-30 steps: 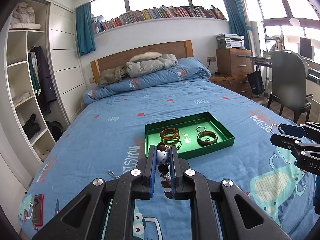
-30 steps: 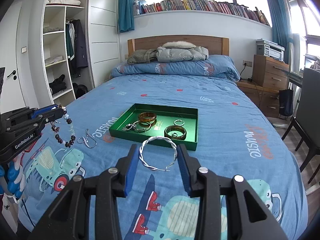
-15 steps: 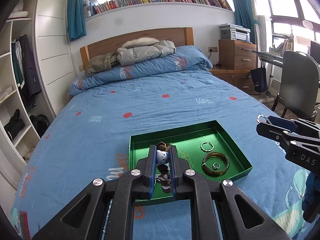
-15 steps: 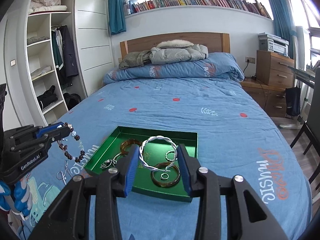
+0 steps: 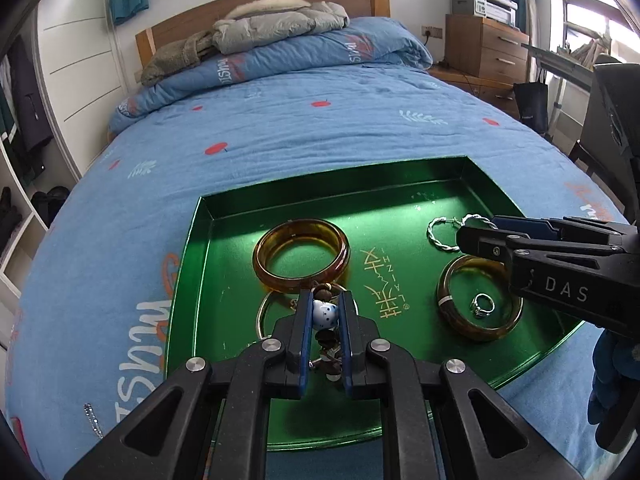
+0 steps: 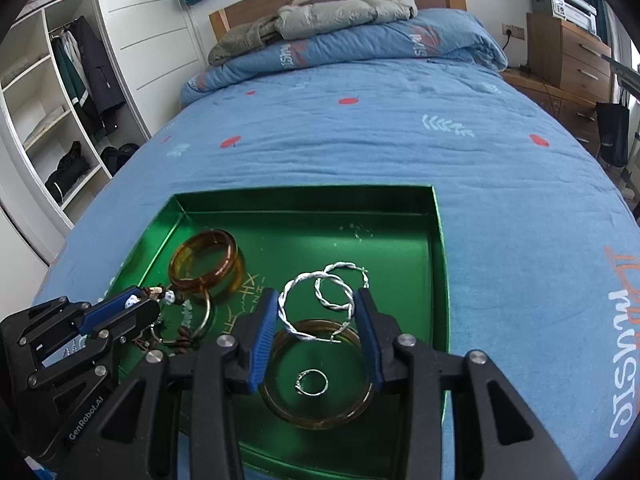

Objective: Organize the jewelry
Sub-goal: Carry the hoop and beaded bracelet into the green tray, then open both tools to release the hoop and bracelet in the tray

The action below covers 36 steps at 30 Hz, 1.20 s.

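A green tray (image 5: 200,264) (image 6: 438,264) lies on the blue bed. My left gripper (image 5: 325,316) is shut on a beaded bracelet (image 5: 323,315) with a white-blue bead, low over the tray's near left part; its brown beads hang down to the tray. My right gripper (image 6: 316,312) is shut on a twisted silver bangle (image 6: 294,316) just above an amber bangle (image 6: 280,408) with a small ring (image 6: 311,383) inside. Another amber bangle (image 5: 300,254) (image 6: 206,264), a thin metal hoop (image 5: 262,312) and a second twisted silver hoop (image 6: 346,286) lie in the tray.
The blue bed cover (image 5: 320,136) surrounds the tray. A silver chain (image 5: 92,420) lies on the cover at the near left. Pillows and a folded jacket (image 5: 276,24) are at the headboard, a wardrobe (image 6: 52,120) left, wooden drawers (image 5: 484,48) and a chair (image 5: 612,120) right.
Both grippers have moved forward and down over the tray, each still holding its piece. The beaded bracelet and the silver bangle are now just above or touching the tray floor.
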Motion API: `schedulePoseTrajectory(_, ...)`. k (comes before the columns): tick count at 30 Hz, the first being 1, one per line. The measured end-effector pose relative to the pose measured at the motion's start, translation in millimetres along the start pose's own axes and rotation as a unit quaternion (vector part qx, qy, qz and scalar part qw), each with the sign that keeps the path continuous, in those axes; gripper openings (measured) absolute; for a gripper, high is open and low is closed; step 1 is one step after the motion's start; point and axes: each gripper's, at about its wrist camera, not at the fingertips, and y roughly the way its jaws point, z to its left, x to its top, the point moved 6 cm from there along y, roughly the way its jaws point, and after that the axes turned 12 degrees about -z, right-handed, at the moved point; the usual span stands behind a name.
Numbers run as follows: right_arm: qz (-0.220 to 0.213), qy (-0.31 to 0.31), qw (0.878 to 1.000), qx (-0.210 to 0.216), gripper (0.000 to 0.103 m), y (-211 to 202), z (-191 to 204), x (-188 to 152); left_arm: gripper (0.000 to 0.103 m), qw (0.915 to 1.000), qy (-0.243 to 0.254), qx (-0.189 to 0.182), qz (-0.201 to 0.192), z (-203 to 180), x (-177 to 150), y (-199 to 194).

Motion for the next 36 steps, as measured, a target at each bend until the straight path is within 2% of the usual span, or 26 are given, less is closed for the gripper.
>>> schedulePoseTrajectory(4,0.035,-0.001,0.999,-0.021,0.037,21.4,-6.0,-10.9,0.012,0.9999,-0.001,-0.004,0.015,1.9,-10.5,9.5)
schedulePoseTrajectory(10,0.041,-0.022,0.998,-0.052,0.038,27.5,-8.8,-14.4,0.013,0.9994,-0.017,-0.008,0.029,6.1,-20.5,18.1)
schedulePoseTrajectory(14,0.040,-0.027,0.997,-0.055,0.039,27.2,-8.9,-14.5,0.013,0.9991,-0.028,-0.011,0.029,10.7,-23.2,17.2)
schedulePoseTrajectory(15,0.040,-0.026,0.997,-0.055,0.039,27.6,-9.5,-13.9,0.015,0.9991,-0.029,-0.013,0.027,11.2,-23.4,16.3)
schedulePoseTrajectory(18,0.037,-0.017,0.998,-0.051,0.041,25.2,-8.8,-13.2,0.031,0.9993,-0.029,-0.019,0.016,11.6,-21.0,10.0)
schedulePoseTrajectory(19,0.035,-0.017,0.998,-0.050,0.041,23.3,-7.5,-13.1,0.046,0.9992,-0.029,-0.024,0.011,11.2,-19.5,6.4)
schedulePoseTrajectory(21,0.030,-0.023,0.998,-0.049,0.043,18.8,-2.9,-11.9,0.061,0.9992,-0.029,-0.026,-0.010,11.5,-13.5,-4.3)
schedulePoseTrajectory(29,0.004,-0.033,0.998,-0.050,0.049,-14.6,21.0,-5.2,0.065,0.9959,-0.022,-0.055,-0.068,14.9,11.6,-53.7)
schedulePoseTrajectory(36,-0.023,-0.020,0.997,-0.074,0.049,-62.3,32.5,-6.2,0.076,0.9917,-0.043,-0.052,-0.109,45.0,22.8,-102.7)
